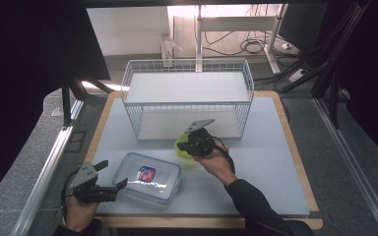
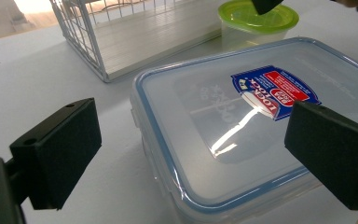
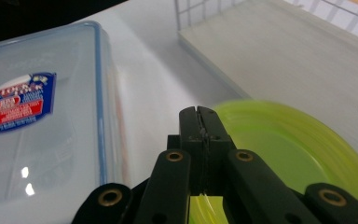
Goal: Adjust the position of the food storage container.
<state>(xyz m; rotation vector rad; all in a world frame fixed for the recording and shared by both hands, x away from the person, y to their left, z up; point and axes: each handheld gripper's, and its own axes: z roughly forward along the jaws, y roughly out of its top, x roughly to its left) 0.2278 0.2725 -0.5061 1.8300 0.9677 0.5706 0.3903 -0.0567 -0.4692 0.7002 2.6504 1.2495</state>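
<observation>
A clear rectangular box (image 1: 147, 178) with a blue-rimmed lid and a red-and-blue label lies at the front left of the table. My left gripper (image 1: 112, 173) stands open at its left end, a jaw on either side of the box's corner (image 2: 191, 154) without touching it. A small round tub with a lime-green lid (image 1: 181, 147) sits just behind the box, in front of the wire rack. My right gripper (image 1: 189, 146) is over that lid (image 3: 279, 154), its jaws (image 3: 199, 121) pressed together with nothing seen between them.
A white wire rack (image 1: 187, 93) with two shelves stands at the back middle of the pale table mat (image 1: 266, 162). A wooden edge (image 1: 295, 147) frames the mat. Metal rails run along both sides, with cables and a desk frame beyond.
</observation>
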